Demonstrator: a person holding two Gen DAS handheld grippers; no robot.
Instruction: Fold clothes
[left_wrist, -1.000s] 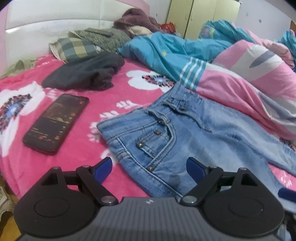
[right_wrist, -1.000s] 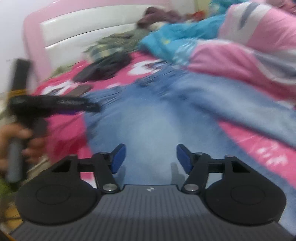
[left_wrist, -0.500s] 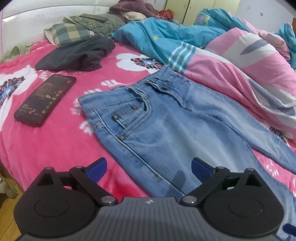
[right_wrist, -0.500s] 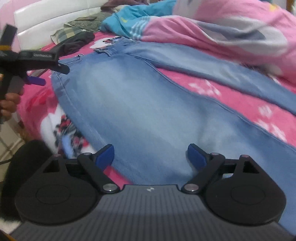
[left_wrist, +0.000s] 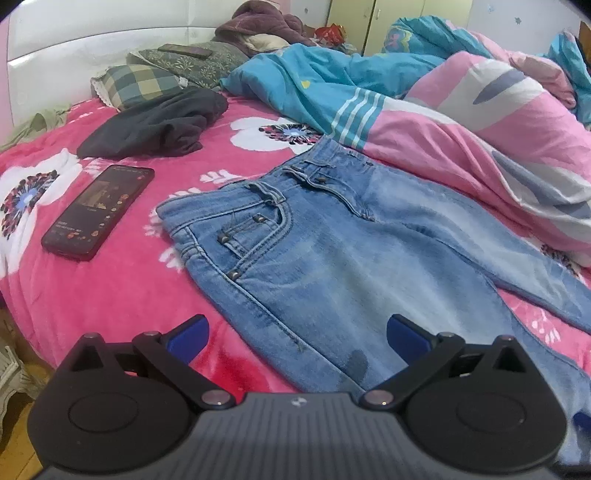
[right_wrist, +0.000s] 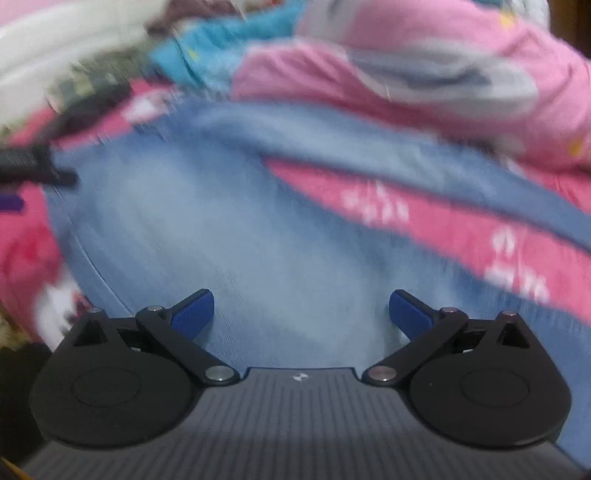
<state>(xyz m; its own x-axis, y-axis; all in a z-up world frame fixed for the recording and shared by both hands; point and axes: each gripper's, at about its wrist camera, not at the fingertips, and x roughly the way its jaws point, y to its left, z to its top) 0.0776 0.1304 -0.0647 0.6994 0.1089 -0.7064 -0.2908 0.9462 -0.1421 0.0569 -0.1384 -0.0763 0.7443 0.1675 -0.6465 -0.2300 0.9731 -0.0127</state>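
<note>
Left wrist view, nearest first: left gripper (left_wrist: 295, 334) with jaws spread wide, gripping nothing, poised above the outer hip seam of the jeans (left_wrist: 332, 258). Jeans spread flat and face up on the pink floral blanket (left_wrist: 110, 288), waistband toward the headboard, legs parted and running off right; not folded as seen.

Right wrist view: right gripper (right_wrist: 301, 314) likewise wide open and empty, low over the near leg, blanket showing between the two legs. Heavy motion blur; contact with the denim not determinable.

Risks, near to far:
- Pinch too deep at the seam: plush blanket caught together with the denim, dragging bedding along with any lift.
- Pinch too shallow: only the top layer taken, leg opening up and creasing instead of folding cleanly.
- Fast right-hand motion, judged from the blur: poor placement on the leg, uneven fold line.
- Phone (left_wrist: 98, 212) lying just beside the waistband: liable to be swept or buried if the waist end slides left.
- Far leg lying against the quilt (left_wrist: 480, 122): possible snag under its edge during a leg-over-leg fold.
- Dark garment (left_wrist: 155, 129) beyond the phone: well apart, low concern.
</note>
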